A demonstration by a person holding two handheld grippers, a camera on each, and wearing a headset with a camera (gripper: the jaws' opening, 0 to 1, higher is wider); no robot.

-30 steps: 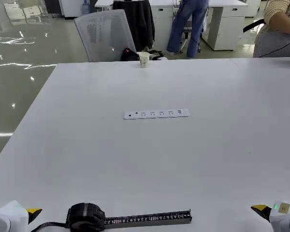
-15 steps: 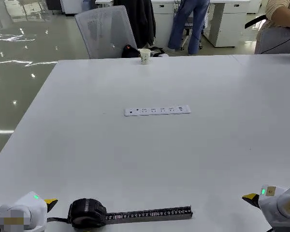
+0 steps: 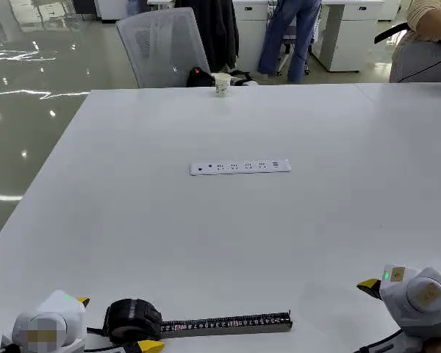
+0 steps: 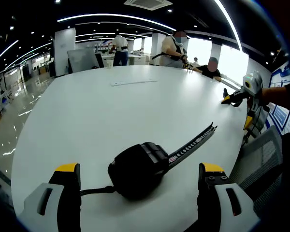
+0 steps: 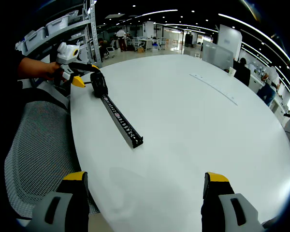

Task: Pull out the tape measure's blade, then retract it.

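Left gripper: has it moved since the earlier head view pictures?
Yes. The tape measure kept its place below the power strip; the left gripper came toward it from the left, and its open jaws now flank it.

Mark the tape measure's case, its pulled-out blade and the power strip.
Black rounded tape measure case (image 4: 137, 169): left gripper view, top of the housing.
Black pulled-out blade (image 5: 118, 118): right gripper view, about mid-length.
White flat power strip (image 3: 239, 167): head view, its middle.
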